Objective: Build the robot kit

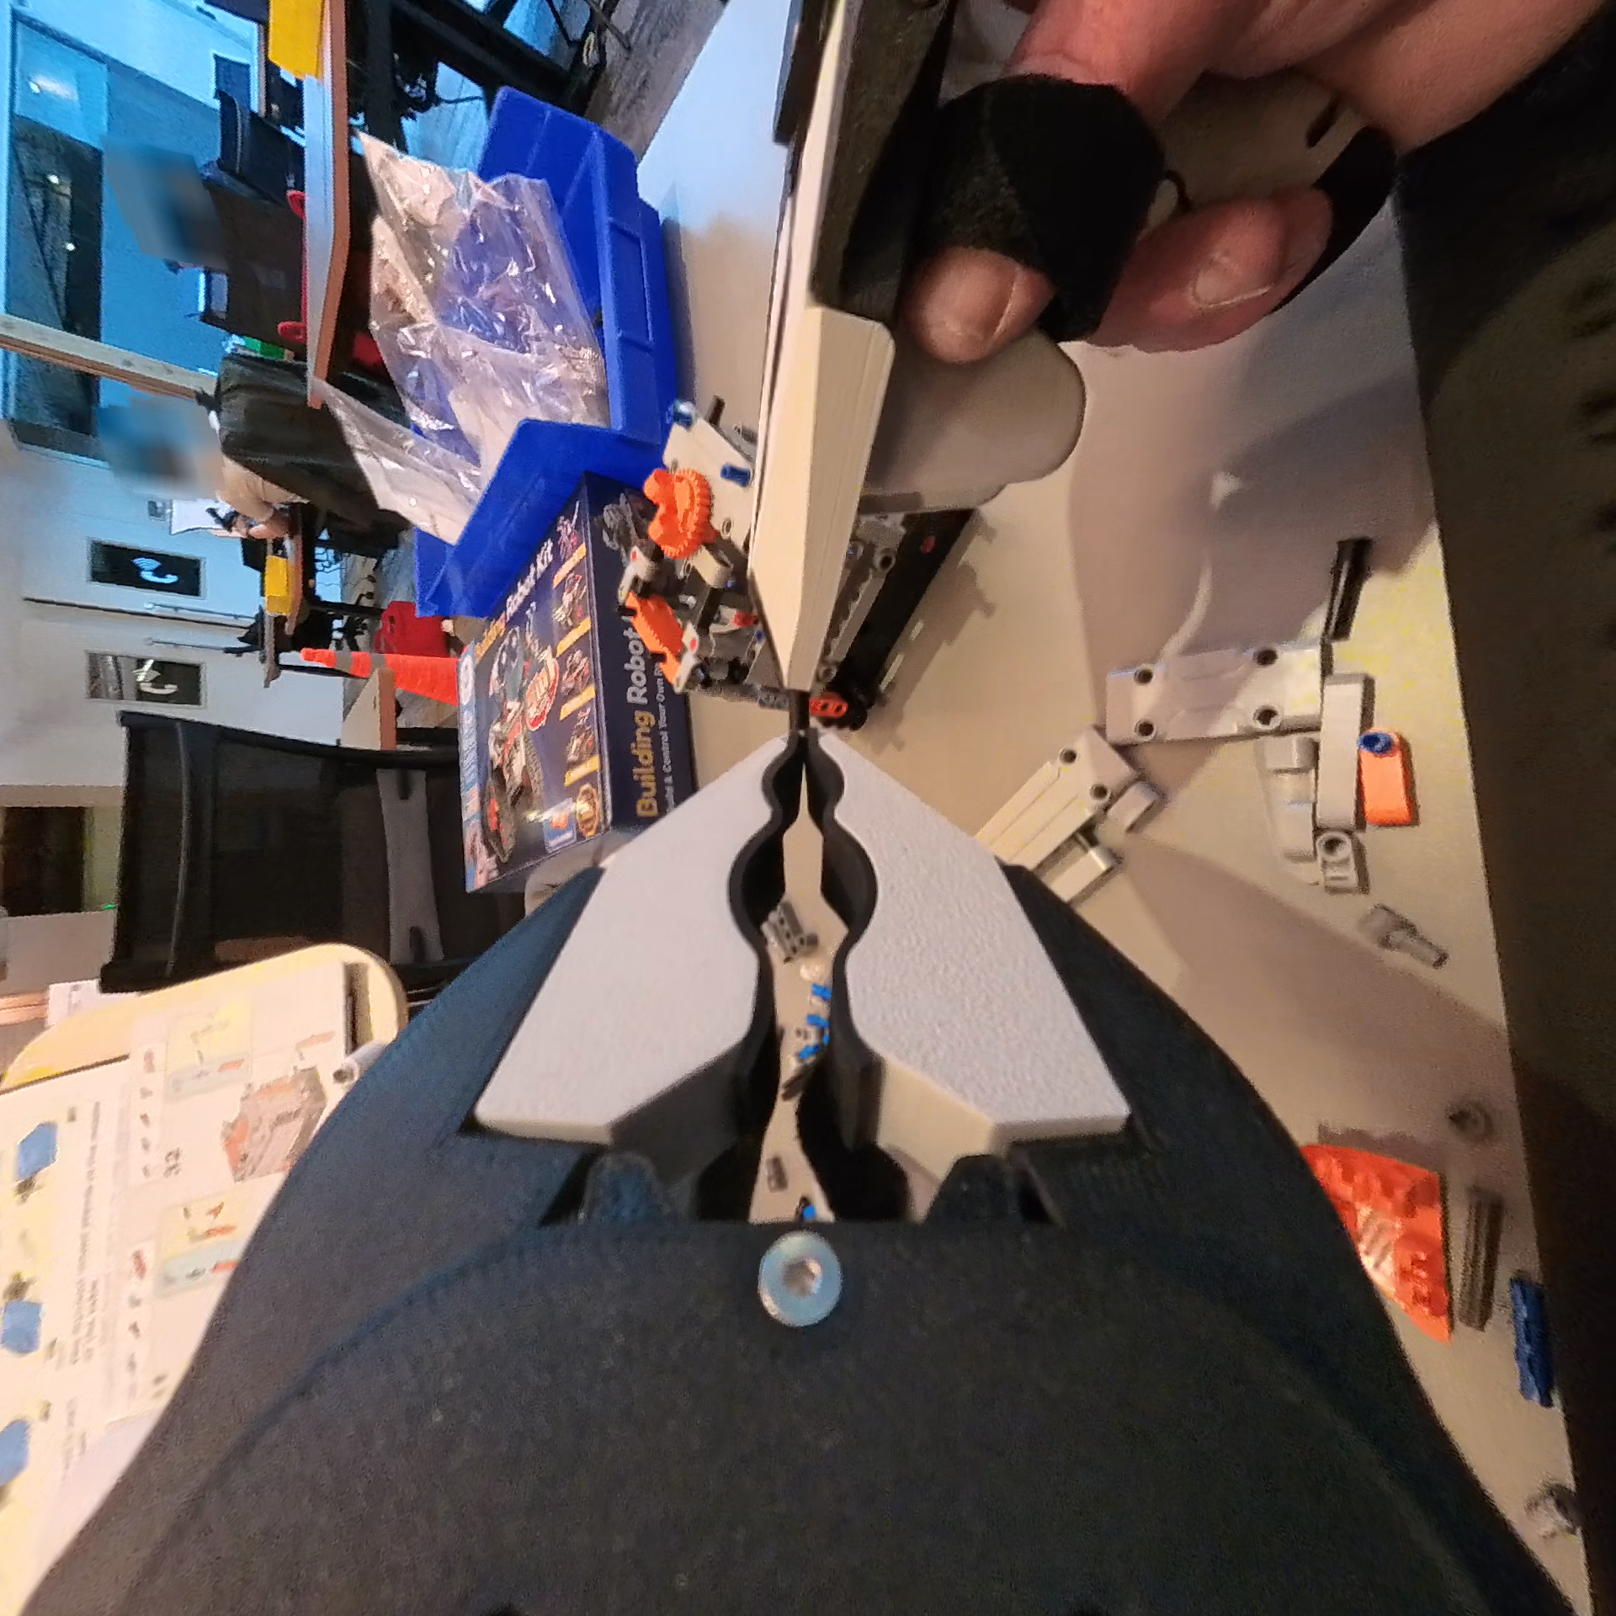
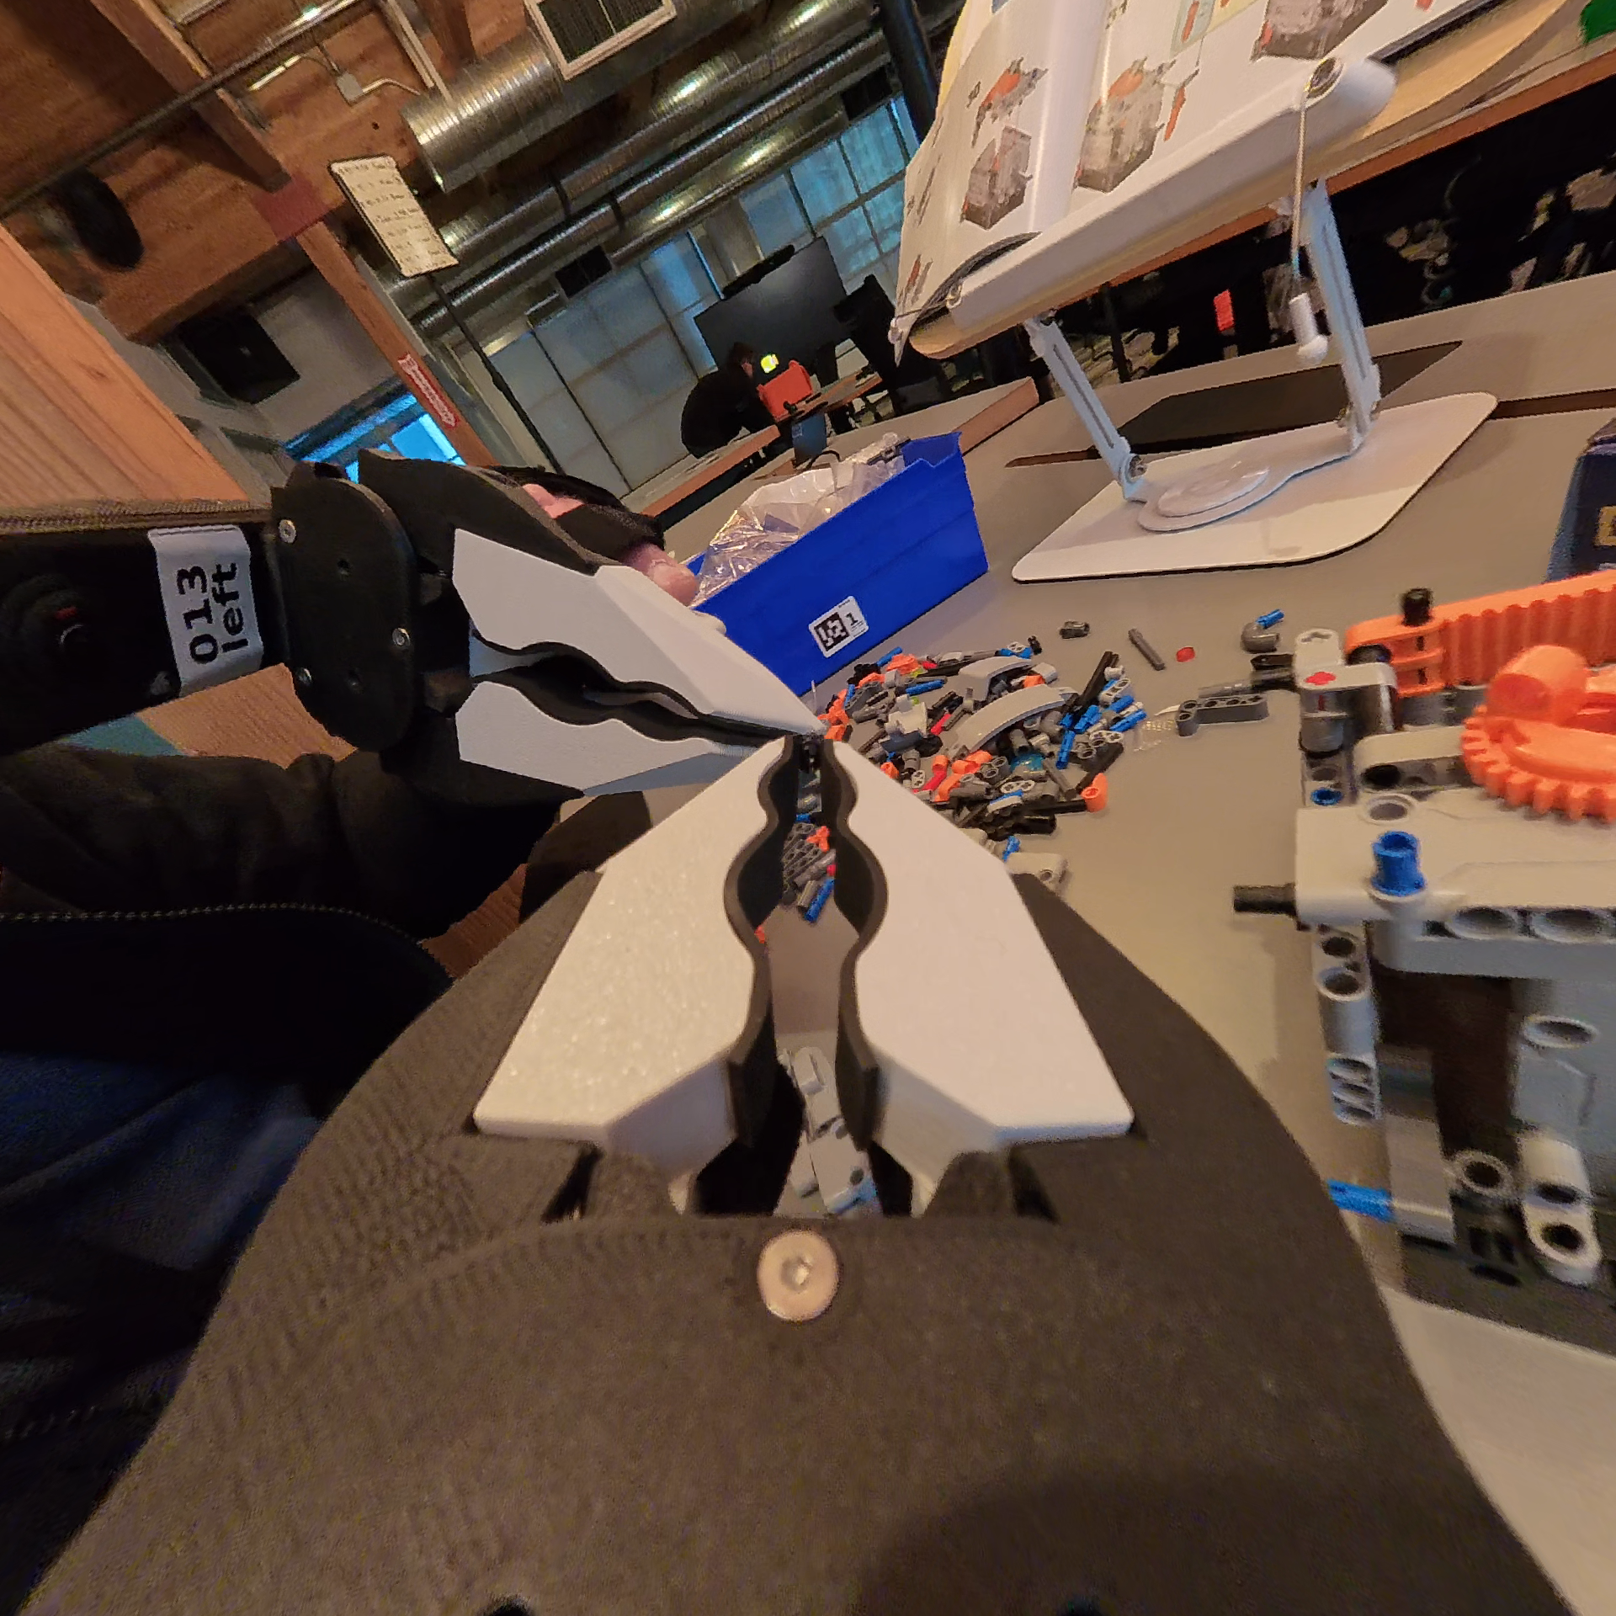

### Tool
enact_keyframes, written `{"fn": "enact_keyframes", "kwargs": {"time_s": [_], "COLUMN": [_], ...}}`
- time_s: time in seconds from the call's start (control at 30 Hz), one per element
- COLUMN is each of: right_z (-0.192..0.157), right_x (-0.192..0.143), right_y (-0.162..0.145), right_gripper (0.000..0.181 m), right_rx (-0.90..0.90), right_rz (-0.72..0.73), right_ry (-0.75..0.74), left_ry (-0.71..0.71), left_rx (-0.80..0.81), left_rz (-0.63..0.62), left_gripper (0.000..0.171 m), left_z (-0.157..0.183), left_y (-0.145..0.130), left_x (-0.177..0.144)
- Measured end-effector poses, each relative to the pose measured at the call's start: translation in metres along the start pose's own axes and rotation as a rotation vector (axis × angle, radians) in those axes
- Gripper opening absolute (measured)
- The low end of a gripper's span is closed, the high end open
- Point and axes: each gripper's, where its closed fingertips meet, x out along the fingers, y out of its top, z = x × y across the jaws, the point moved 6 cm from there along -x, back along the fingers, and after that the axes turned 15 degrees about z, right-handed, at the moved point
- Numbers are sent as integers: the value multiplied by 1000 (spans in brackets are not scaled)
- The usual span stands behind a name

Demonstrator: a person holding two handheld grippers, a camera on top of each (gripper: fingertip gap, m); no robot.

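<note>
Black pin point(image 1: 797, 713), tiny and thin, is held in the air off the bench point(image 1: 1137, 1006), pinched right at the tips of the left tool point(image 1: 800, 743), whose jaws are clenched on it. The right tool point(image 1: 800, 678) comes in from the far side, tip to tip with the left and meeting the pin's other end, with a gloved hand point(image 1: 1180, 175) on its trigger. Pin's long axis looks in line with the left tool's fingers, pointing away from the camera at the right tool. Just behind it is a half-built grey and orange model point(image 1: 691, 560). Beyond that, toward the far edge, are a dark kit box point(image 1: 577, 682), blue bins point(image 1: 560, 490) and a clear plastic bag point(image 1: 472, 289). Loose grey beams point(image 1: 1224, 700) lie on the bench to one side. Right wrist view: right tool point(image 2: 809, 748) has its jaws drawn nearly together on the same pin point(image 2: 806, 759) and appears to grip it. Pin is too small here to read its direction. Left tool point(image 2: 809, 727) enters from the left, closed, tips touching the right's. The parts pile point(image 2: 979, 726) lies mid-bench just past the tips, unsorted. The model point(image 2: 1443, 874) stands at the right edge, with open pin holes showing. A blue bin point(image 2: 857, 560) and an open instruction booklet point(image 2: 1137, 131) on a white stand point(image 2: 1268, 490) sit toward the far edge.
</note>
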Motion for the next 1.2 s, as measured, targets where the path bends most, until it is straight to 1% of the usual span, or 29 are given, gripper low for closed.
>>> {"fn": "enact_keyframes", "kwargs": {"time_s": [0.07,0.13,0.23,0.33,0.43,0.5,0.67,0.7,0.8,1.0,1.1,1.2], "right_z": [2,8,25,42,53,59,67,68,73,79,83,88], "right_x": [-9,-26,-57,-76,-76,-74,-73,-74,-76,-79,-80,-81], "right_y": [7,17,29,35,33,30,27,27,29,31,32,32], "right_gripper": [1,2,2,2,2,2,2,2,2,2,2,1], "right_rx": [-20,-33,-40,2,14,33,54,57,68,114,143,181], "right_rz": [40,102,179,226,206,185,166,173,185,219,239,263], "right_ry": [-34,-86,-210,-308,-360,-377,-410,-413,-427,-415,-409,-410], "left_ry": [-13,-35,-74,-110,-141,-145,-107,-105,-86,-79,-61,-71], "left_rx": [-31,-64,-110,-136,-154,-144,-150,-145,-131,-144,-138,-180], "left_rz": [19,45,63,64,56,51,93,91,87,90,90,113], "left_gripper": [0,10,24,28,27,24,19,20,17,16,12,11], "left_z": [-5,-10,-16,-21,-24,-23,-24,-23,-23,-25,-27,-28], "left_y": [1,2,2,0,-4,-7,-3,-3,-1,1,1,2], "left_x": [6,16,40,68,91,101,107,108,110,115,117,120]}}
